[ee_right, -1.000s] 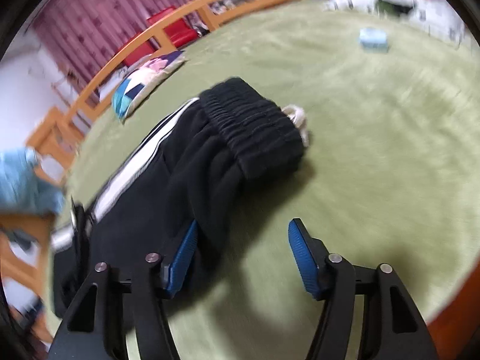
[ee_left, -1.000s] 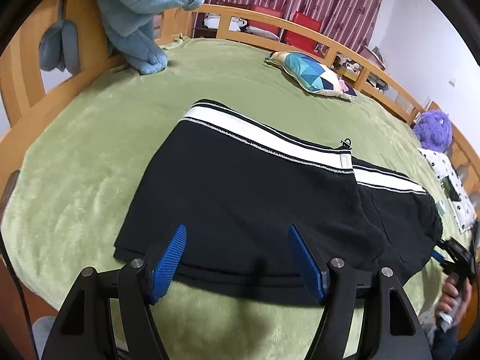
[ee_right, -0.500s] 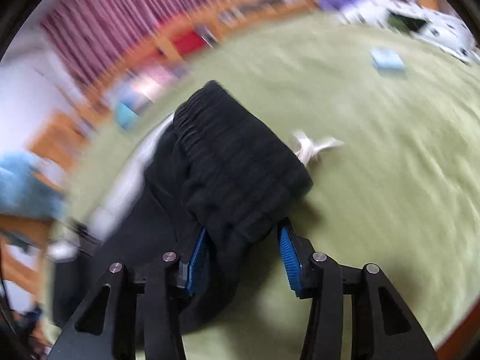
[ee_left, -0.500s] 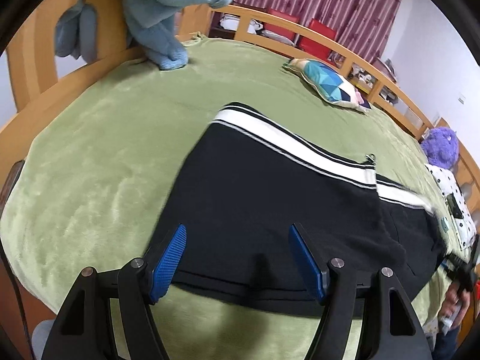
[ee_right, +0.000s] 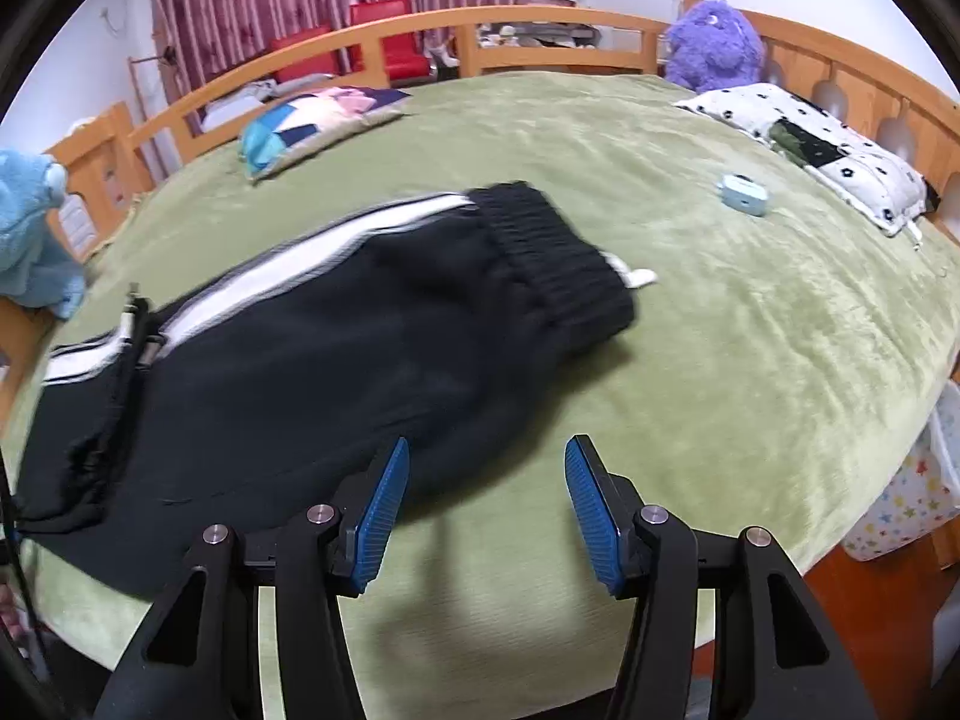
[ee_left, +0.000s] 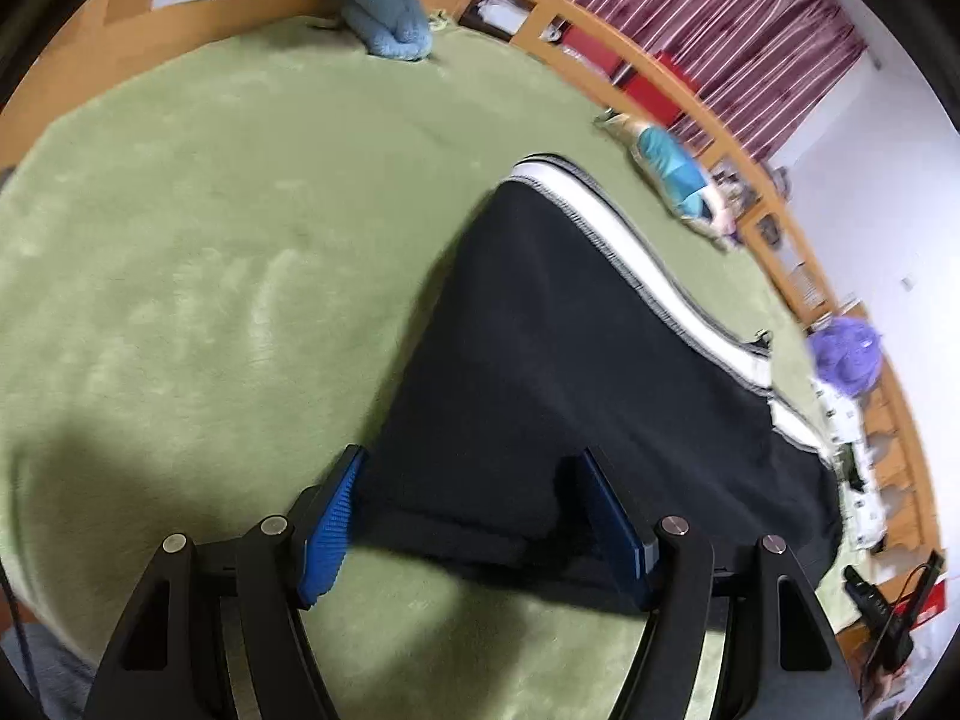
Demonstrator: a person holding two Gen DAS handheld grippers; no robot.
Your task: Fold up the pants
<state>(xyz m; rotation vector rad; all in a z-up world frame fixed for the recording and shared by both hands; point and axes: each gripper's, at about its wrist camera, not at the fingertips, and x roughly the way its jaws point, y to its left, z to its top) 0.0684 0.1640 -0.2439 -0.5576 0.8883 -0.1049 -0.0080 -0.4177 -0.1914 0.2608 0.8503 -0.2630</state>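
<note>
Black pants with a white side stripe (ee_left: 570,360) lie folded on the green bedspread (ee_left: 210,240). In the right wrist view the pants (ee_right: 312,354) show a ribbed black waistband (ee_right: 558,258) with a white drawstring end beside it. My left gripper (ee_left: 468,510) is open, its blue pads straddling the near edge of the pants at the leg end. My right gripper (ee_right: 486,492) is open and empty, just off the near edge of the pants below the waistband.
A wooden rail (ee_right: 480,36) rings the bed. A blue plush (ee_left: 390,12), a patchwork cushion (ee_right: 318,120), a purple plush (ee_right: 714,42), a spotted pillow (ee_right: 810,144) and a small light-blue box (ee_right: 744,192) lie on the bed.
My right gripper held the waistband half a second ago; it has let go and pulled back, open. My left gripper has swung left and sits at the pants' near edge.
</note>
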